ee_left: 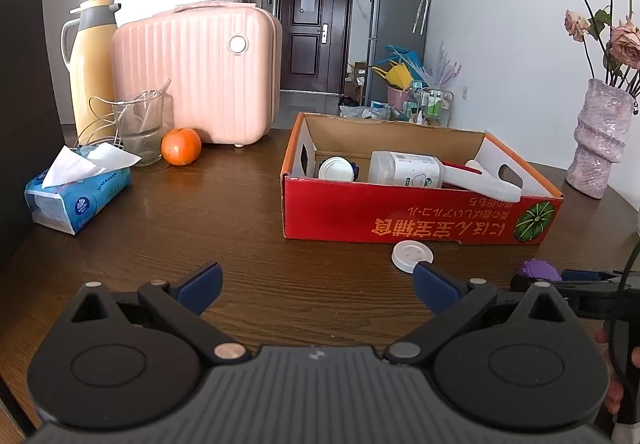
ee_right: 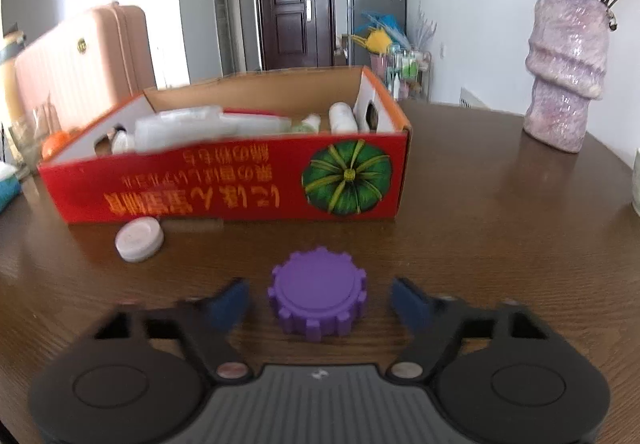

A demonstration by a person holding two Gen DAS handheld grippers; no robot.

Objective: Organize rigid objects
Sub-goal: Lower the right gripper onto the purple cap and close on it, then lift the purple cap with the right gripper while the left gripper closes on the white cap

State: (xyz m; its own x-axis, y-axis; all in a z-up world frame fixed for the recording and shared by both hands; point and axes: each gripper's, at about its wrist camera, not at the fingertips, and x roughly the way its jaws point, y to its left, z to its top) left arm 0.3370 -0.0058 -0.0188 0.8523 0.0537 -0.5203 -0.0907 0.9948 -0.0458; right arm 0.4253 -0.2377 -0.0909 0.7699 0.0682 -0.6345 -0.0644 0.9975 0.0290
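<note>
A purple toothed cap [ee_right: 318, 299] lies on the wooden table between the fingers of my right gripper [ee_right: 320, 298], which is open around it without touching. It also shows at the right in the left wrist view [ee_left: 538, 270]. A white lid [ee_right: 139, 239] lies in front of the red cardboard box [ee_right: 224, 187]; in the left wrist view the lid [ee_left: 412, 255] sits just beyond my right fingertip. The box [ee_left: 416, 215] holds a white bottle [ee_left: 406, 168] and several other containers. My left gripper [ee_left: 318, 282] is open and empty above the table.
A tissue pack [ee_left: 76, 191], an orange [ee_left: 181, 146], a glass [ee_left: 140, 127], a yellow thermos [ee_left: 90, 63] and a pink case [ee_left: 200, 71] stand at the left. A lilac vase [ee_right: 564, 71] with dried roses stands at the right.
</note>
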